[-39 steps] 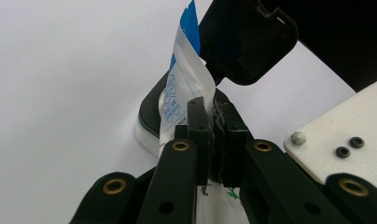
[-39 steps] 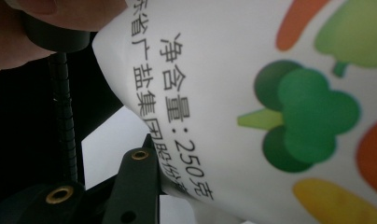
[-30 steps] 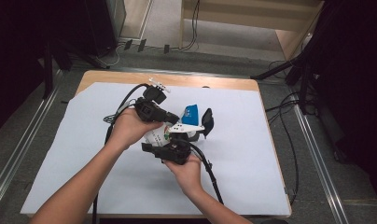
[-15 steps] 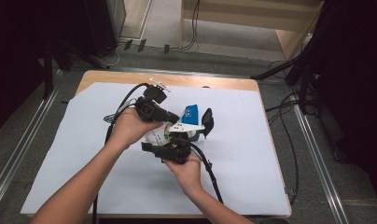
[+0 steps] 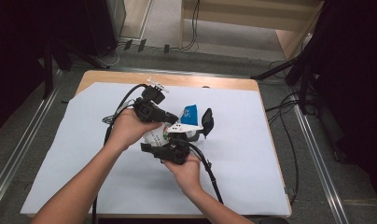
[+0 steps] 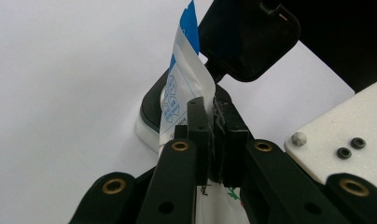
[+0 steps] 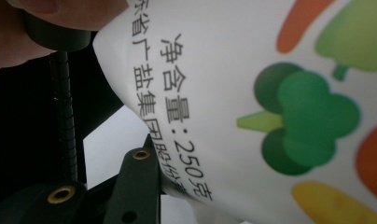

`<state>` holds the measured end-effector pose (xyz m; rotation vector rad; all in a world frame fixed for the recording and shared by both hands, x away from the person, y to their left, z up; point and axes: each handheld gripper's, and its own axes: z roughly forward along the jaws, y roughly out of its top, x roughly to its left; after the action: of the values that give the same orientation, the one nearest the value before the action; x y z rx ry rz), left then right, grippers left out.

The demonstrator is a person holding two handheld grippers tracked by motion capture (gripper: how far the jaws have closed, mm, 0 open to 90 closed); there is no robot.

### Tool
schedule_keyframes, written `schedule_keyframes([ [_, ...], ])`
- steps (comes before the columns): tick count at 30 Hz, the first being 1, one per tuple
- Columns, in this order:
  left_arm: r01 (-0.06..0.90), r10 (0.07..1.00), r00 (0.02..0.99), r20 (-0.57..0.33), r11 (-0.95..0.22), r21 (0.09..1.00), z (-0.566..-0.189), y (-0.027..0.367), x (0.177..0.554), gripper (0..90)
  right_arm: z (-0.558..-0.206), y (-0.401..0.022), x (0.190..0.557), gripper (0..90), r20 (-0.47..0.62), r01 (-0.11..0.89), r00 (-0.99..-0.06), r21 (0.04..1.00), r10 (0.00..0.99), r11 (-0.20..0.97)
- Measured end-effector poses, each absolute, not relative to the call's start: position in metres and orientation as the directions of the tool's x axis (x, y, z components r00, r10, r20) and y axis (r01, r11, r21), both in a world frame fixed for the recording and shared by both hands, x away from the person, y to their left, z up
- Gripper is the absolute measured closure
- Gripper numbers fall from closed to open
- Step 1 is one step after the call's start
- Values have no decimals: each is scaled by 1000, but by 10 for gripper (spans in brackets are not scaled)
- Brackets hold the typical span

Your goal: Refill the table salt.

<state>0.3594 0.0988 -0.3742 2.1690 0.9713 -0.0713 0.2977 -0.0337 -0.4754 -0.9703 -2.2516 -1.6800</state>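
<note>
Wooden bench [image 5: 252, 85] under a white sheet [image 5: 74, 154], grey floor [image 5: 18, 140] around. Left tongs [image 5: 170, 116] clamped on the bag's [image 5: 189, 114] top, mid-bench; right tongs [image 5: 151, 148] grip its lower part. Cables [image 5: 289, 112] lie rightward.

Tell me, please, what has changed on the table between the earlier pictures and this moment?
Nothing has visibly changed. The left gripper stays shut on the top edge of the white and blue pouch, the right gripper keeps its place against the pouch's lower part, and the black-lidded container remains open beside them on the white sheet.
</note>
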Motion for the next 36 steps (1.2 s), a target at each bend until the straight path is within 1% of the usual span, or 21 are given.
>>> schedule_keyframes([
  [10, 653, 620, 719, -315, -447, 611, -374, 99, 359, 867, -476, -34, 298, 667, 493, 585, -775, 797, 395, 152],
  [16, 661, 616, 714, -334, -435, 612, -374, 99, 360, 866, -476, -34, 298, 667, 491, 583, -775, 798, 397, 150],
  [32, 660, 615, 716, -330, -443, 607, -369, 101, 362, 868, -473, -33, 299, 659, 490, 577, -780, 804, 389, 144],
  [36, 665, 620, 711, -331, -442, 602, -368, 100, 362, 868, -473, -33, 298, 661, 503, 588, -774, 797, 386, 139],
])
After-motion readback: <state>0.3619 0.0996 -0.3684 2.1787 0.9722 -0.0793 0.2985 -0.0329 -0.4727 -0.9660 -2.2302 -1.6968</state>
